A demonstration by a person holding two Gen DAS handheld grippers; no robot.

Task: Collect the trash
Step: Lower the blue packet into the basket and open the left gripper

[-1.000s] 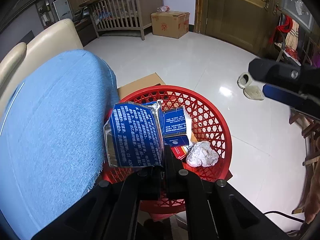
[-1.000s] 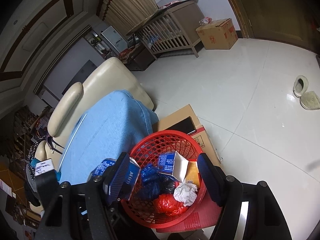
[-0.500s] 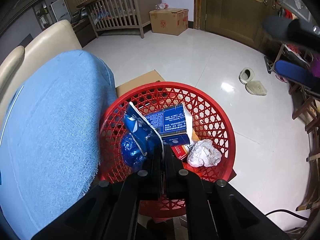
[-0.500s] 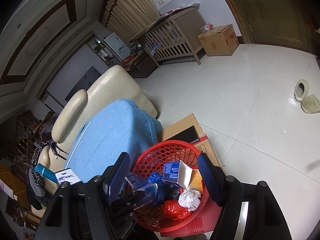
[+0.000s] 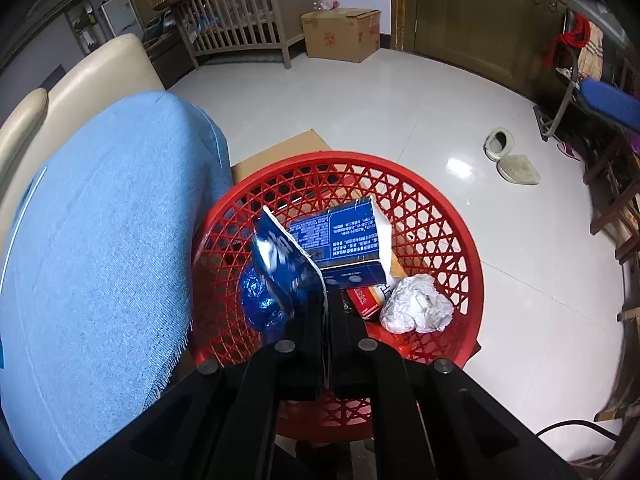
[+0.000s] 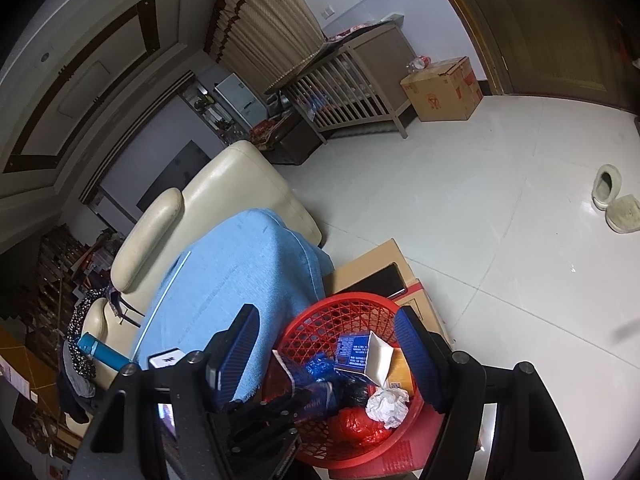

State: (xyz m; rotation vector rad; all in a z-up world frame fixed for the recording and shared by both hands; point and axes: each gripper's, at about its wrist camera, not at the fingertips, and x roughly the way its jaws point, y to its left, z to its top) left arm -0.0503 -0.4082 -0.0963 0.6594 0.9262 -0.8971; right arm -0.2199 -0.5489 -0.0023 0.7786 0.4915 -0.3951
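1. Left gripper (image 5: 327, 308): fingers pressed together, pinching the near edge of a blue wrapper (image 5: 282, 264).
2. Wrapper stands up and away from the fingertips, long axis running far-left, already over the red basket (image 5: 460, 232) and inside its rim.
3. Directly below and around it in the basket: a blue box (image 5: 344, 240) just right, a white paper ball (image 5: 416, 304) near-right, a crumpled blue bag (image 5: 256, 304) left.
4. Right gripper (image 6: 326, 356): fingers spread wide, holding nothing, hanging higher above the same basket (image 6: 348, 304).
5. Left hand nearer and the only one loaded, so the release looks like its job.
6. Probably only an opening of the fingers needed; drop path straight down, well within the rim, blue blanket (image 5: 100, 240) off to the left and clear.
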